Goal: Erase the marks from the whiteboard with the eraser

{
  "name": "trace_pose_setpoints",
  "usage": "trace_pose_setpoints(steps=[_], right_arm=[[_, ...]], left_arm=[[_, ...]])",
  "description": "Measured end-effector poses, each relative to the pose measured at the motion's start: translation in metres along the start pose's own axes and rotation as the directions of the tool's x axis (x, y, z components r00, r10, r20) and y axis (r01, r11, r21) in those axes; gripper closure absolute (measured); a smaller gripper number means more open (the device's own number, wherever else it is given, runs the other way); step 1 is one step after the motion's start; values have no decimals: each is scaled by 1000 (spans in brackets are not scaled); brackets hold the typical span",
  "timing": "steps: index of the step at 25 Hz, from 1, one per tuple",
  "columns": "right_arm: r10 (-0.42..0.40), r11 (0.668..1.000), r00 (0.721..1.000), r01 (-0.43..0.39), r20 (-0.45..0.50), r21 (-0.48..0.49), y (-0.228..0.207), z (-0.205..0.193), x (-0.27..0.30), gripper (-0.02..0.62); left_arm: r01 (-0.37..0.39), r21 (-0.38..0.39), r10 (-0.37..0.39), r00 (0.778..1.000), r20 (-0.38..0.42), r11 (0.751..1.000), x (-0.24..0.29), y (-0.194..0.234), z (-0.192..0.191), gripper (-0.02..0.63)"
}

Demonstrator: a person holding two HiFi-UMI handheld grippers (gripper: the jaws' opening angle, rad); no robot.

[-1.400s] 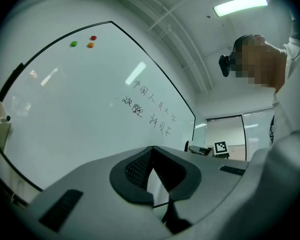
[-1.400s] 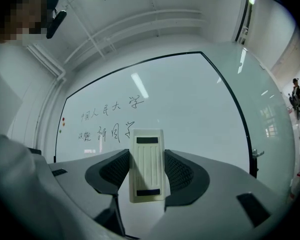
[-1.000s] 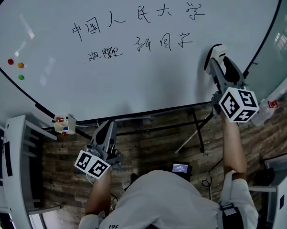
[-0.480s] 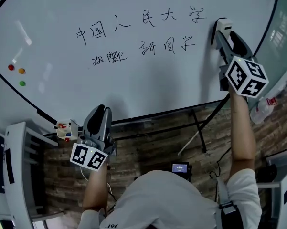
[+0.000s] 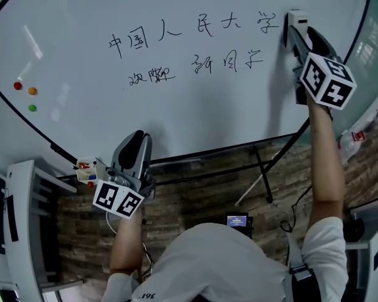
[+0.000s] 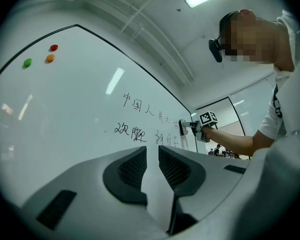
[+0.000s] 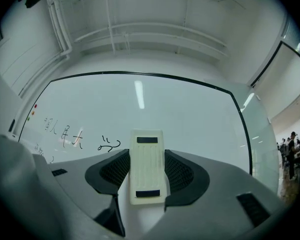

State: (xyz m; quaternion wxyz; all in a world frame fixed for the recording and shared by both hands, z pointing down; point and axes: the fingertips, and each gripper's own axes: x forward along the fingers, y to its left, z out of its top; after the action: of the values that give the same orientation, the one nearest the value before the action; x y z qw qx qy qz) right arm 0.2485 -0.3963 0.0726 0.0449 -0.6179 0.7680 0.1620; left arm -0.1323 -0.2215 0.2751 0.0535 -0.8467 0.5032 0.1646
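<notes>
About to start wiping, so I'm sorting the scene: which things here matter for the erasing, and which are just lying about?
For the job: eraser, gripped in the right claw; black writing; whiteboard.

Lying about: three coloured magnets; small white box by the board's lower edge; left claw, open and empty.

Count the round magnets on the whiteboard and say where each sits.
3, clustered at the left of the whiteboard: a red magnet, an orange magnet just right of it, and a green magnet below the orange one. None appears hidden.
</notes>
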Motion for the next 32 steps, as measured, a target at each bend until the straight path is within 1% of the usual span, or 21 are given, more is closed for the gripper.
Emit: trace_pose_setpoints(steps=[3, 7, 13, 19, 21, 25, 32], right_arm=[[-8, 1000, 1000, 8, -10, -17, 1, 0, 2, 357], [-13, 1000, 1000, 13, -17, -11, 0, 0, 3, 357], [-67, 998, 997, 67, -39, -21, 4, 1, 4, 357], [-104, 995, 993, 103, -54, -8, 5, 0, 5, 358], [-107, 994, 993, 107, -49, 1, 6, 0, 6, 357], [-142, 989, 988, 144, -64, 27, 5, -2, 4, 357], [-144, 986, 987, 149, -71, 80, 12, 0, 3, 359]], left_arm=[[1, -9, -1, 1000, -6, 1000, -1, 3, -2, 526], [6, -19, -7, 1000, -12, 1000, -2, 5, -6, 526], [17, -38, -17, 1000, -16, 999, -4, 8, -12, 526], [27, -51, -29, 999, -33, 998, -4, 14, -18, 526], [34, -53, -36, 999, -33, 998, -4, 15, -18, 526], [43, -60, -45, 999, -31, 997, -5, 19, -18, 526], [53, -66, -55, 998, -29, 996, -8, 27, -18, 526]])
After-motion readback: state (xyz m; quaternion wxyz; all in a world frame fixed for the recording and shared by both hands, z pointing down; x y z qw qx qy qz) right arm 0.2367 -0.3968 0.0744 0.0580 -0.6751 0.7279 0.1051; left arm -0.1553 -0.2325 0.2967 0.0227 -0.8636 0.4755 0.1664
